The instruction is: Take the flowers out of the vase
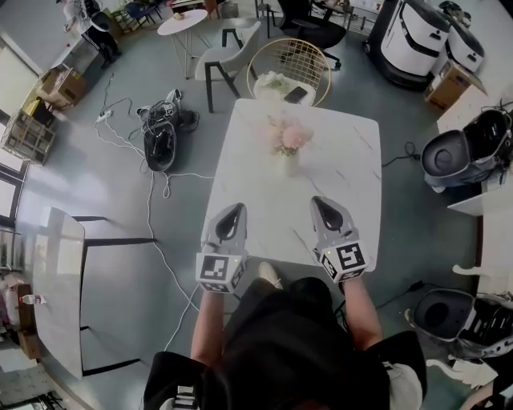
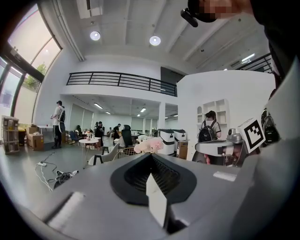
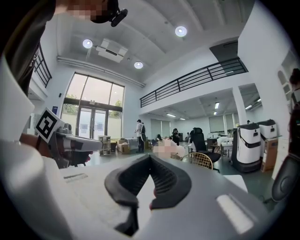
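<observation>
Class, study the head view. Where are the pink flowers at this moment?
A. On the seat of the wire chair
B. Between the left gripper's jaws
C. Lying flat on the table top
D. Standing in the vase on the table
D: the pink flowers stand in the vase on the white table, beyond the left gripper and the right gripper, both shut and empty.

- Grey floor (image 1: 80, 176), smooth; white cables (image 1: 151, 210) trailing across it
- White marbled counter (image 1: 345, 152); a gold wire chair (image 1: 287, 58) at its far edge; a white chair (image 1: 232, 50) and a small round table (image 1: 183, 22) beyond
- Cardboard boxes (image 1: 60, 80) by the wall
- White walls; a black balcony railing (image 2: 122, 80); round ceiling lights (image 2: 155, 41)
- Tall windows (image 3: 93, 110), bright with daylight
</observation>
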The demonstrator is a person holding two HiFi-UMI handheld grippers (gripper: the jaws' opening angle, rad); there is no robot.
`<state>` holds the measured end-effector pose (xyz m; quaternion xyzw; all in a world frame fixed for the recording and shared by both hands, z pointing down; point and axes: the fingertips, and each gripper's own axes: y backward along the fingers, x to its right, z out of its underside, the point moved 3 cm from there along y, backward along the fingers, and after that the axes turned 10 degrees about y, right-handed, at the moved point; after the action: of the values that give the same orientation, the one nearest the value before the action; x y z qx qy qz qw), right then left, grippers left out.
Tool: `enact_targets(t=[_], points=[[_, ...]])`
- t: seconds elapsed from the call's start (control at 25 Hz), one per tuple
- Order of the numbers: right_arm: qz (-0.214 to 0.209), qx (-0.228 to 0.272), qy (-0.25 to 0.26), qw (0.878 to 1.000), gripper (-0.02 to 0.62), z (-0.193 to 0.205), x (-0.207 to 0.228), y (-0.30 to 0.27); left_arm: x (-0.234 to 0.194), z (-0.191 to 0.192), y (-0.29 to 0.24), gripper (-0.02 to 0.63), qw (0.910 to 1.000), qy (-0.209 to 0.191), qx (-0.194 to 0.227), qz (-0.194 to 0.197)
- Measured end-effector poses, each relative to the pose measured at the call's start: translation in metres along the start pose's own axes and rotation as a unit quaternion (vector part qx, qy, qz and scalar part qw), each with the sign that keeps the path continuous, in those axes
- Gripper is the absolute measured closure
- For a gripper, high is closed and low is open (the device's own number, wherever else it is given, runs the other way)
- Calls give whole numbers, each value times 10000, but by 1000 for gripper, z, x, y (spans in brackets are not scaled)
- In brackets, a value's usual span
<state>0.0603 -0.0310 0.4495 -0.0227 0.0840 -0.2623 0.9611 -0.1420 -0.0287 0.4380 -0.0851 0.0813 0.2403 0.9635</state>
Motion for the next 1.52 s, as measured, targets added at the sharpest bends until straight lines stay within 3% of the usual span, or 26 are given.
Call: enact_targets(t=[0.44,0.8,1.52], points=[[379,-279,37,9989,592,7,-1,-8,-6,8,-30,598,9978,42,-141,640],[328,-322,49,9989,592,11,1,-38,-25,15,-44,598,9979,170,-239,569],[220,-485,-199,9984,592,39,48,-91,-41,23,-113,598,9969,295,-509,522]])
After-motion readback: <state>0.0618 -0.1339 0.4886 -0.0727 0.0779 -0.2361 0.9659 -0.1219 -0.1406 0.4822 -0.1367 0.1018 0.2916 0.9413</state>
